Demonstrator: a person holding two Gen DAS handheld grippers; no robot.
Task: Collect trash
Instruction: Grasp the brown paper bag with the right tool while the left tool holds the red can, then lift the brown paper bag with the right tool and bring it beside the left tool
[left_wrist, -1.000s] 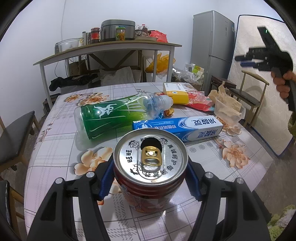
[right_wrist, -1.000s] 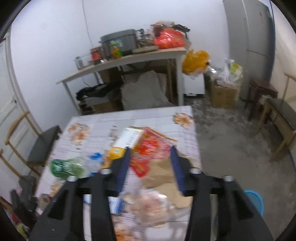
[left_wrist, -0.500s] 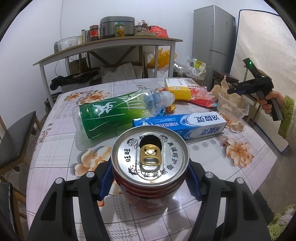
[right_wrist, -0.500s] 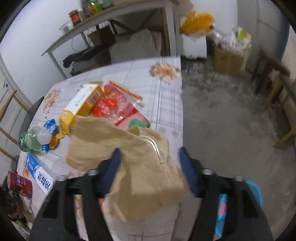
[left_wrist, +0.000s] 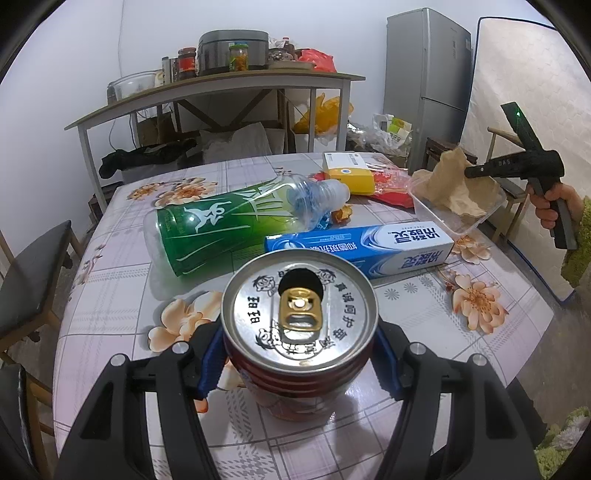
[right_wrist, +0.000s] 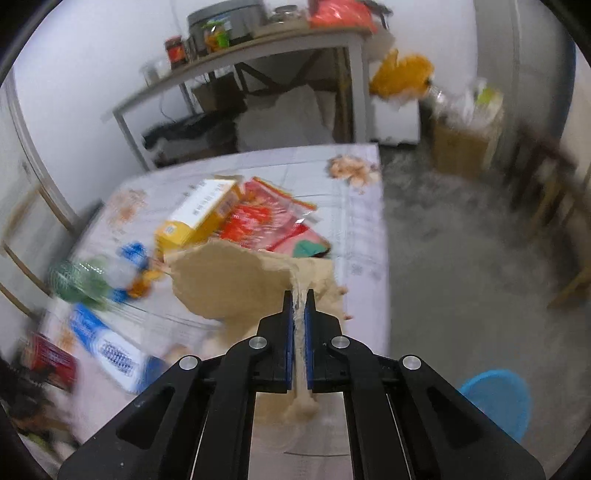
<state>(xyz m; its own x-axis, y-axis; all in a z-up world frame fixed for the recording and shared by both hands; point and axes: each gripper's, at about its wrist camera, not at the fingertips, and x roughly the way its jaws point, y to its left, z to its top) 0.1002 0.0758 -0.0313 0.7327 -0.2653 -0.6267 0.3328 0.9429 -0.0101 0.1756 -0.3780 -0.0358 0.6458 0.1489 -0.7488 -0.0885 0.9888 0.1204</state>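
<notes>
My left gripper (left_wrist: 299, 354) is shut on an opened red drink can (left_wrist: 300, 332) standing upright on the flowered table (left_wrist: 122, 280). My right gripper (right_wrist: 300, 310) is shut on the rim of a clear plastic tray (left_wrist: 458, 216) that holds crumpled brown paper (right_wrist: 236, 284); the paper also shows in the left wrist view (left_wrist: 456, 184), at the table's right edge. A green plastic bottle (left_wrist: 236, 225), a blue toothpaste box (left_wrist: 362, 245), a yellow box (left_wrist: 347, 171) and a red wrapper (right_wrist: 266, 225) lie on the table.
A blue bin (right_wrist: 498, 402) stands on the floor right of the table. A dark chair (left_wrist: 33, 280) is at the table's left. A cluttered shelf table (left_wrist: 221, 85), a fridge (left_wrist: 428, 85) and a mattress (left_wrist: 528, 110) stand behind.
My right gripper came down from above, closed over the brown paper and tray rim, and now holds them at the table's right edge. The left gripper and can barely moved.
</notes>
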